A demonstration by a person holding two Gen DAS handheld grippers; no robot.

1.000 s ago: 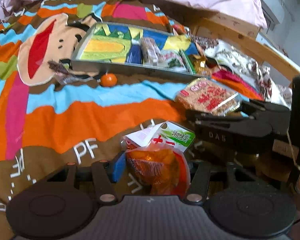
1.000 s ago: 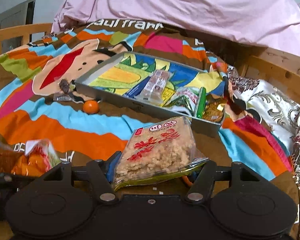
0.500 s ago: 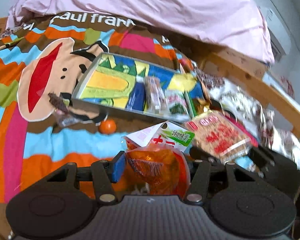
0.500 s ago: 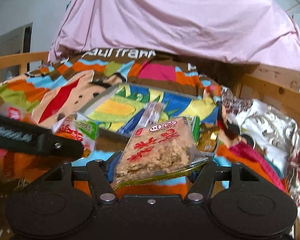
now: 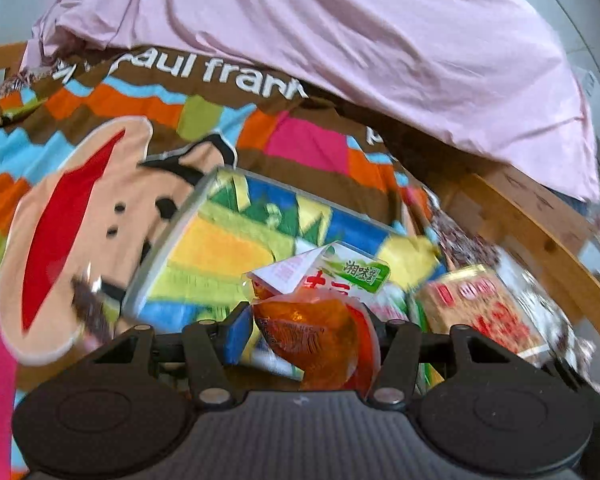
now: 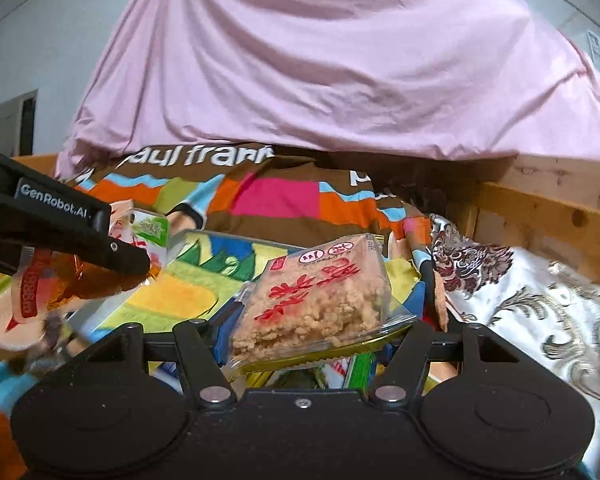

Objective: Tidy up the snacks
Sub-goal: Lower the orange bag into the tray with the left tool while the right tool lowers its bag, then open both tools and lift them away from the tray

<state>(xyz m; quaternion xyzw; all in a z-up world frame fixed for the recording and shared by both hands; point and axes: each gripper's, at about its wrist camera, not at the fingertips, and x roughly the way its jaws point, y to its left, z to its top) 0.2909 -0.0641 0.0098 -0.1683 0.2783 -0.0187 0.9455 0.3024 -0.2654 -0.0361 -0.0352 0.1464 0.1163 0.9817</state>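
Note:
My left gripper (image 5: 312,332) is shut on an orange snack packet (image 5: 316,340) with a white and green label, held above the near edge of the colourful tray (image 5: 228,248). In the right wrist view it (image 6: 100,256) shows at the left with the same packet (image 6: 52,280). My right gripper (image 6: 320,320) is shut on a clear rice-cracker packet with red print (image 6: 320,296), held above the tray's right part (image 6: 196,296). That packet also shows in the left wrist view (image 5: 484,312).
The tray lies on a striped cartoon blanket (image 5: 80,208). A pink quilt (image 6: 340,60) is heaped behind it. A wooden bed rail (image 6: 540,216) and a patterned white cloth (image 6: 540,304) lie to the right. A dark wrapped snack (image 5: 88,304) lies left of the tray.
Both grippers have lifted and moved forward with their packets, from the blanket in front of the tray to above the tray. The small orange fruit has dropped out of view.

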